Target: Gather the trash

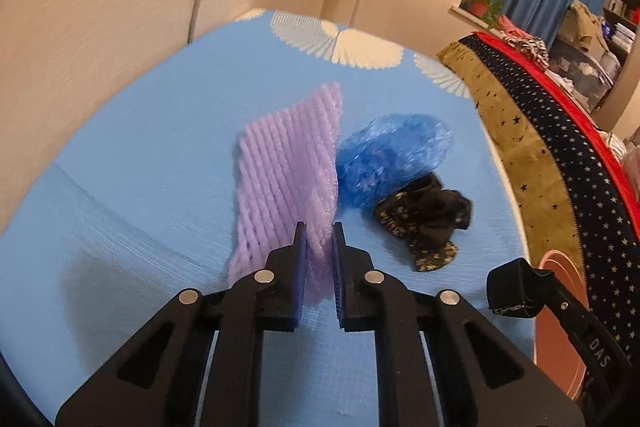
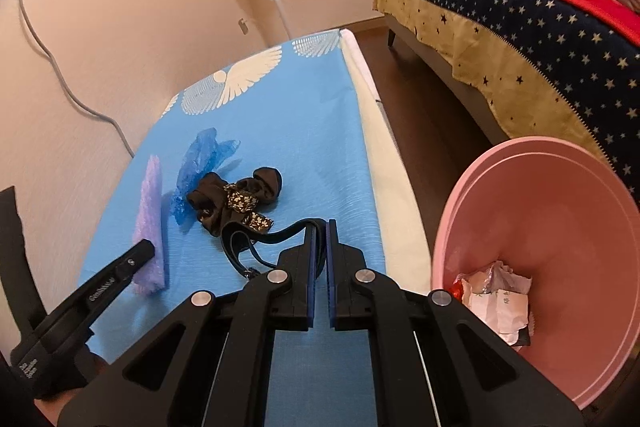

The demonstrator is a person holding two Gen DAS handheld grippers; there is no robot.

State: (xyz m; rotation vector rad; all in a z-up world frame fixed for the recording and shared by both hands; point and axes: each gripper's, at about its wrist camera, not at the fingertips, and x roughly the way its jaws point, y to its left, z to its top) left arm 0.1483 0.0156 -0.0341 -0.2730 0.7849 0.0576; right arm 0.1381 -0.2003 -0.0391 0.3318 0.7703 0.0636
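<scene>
Blue-clothed table [image 2: 320, 131]: foam net [image 1: 288, 167], shoe cover [image 1: 392, 155] (crumpled), dark cloth [image 2: 236, 199].

The table [image 2: 320, 115] is covered in sky blue, printed at its far end with white feathered wings. The foam net [image 1: 288, 167] is pale lilac; the crumpled plastic [image 1: 392, 155] beside it is translucent blue. The cloth bundle [image 2: 236, 199] is dark brown — patched with small cream flowers on black. The basin [image 2: 560, 211] is pink. The bedspread [image 2: 520, 39] is navy with pale stars, edged in mustard and red.
</scene>
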